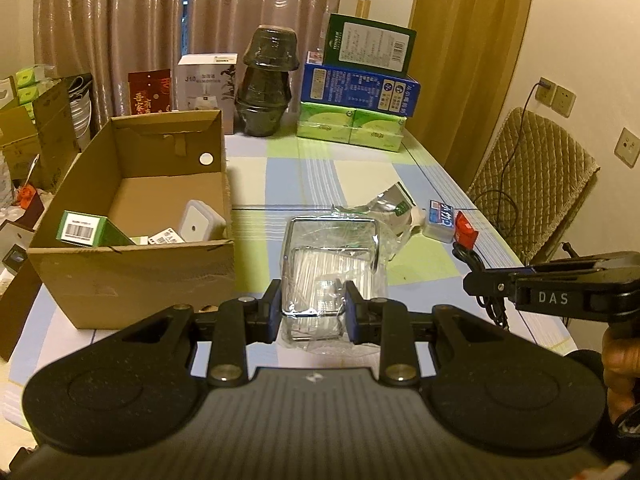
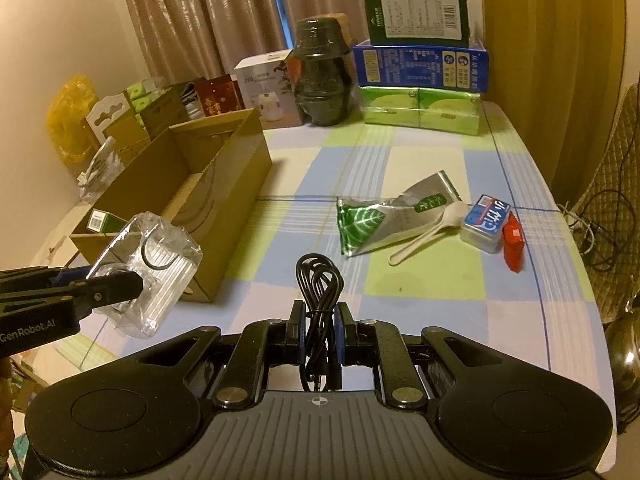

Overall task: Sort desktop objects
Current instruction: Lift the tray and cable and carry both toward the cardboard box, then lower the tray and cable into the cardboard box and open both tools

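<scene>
A lived-in room of a home: a table under a checked pastel cloth [image 2: 420, 152] stands before long curtains [image 2: 192, 12] at the far wall. Stacked tissue packs and boxes [image 2: 420, 80] crowd the table's far end, with a padded chair [image 1: 528, 176] and wall sockets [image 1: 558, 98] to the right.

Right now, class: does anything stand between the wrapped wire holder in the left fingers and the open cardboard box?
Nothing visible does. The wrapped wire holder hangs beside the cardboard box, whose top is open.
</scene>
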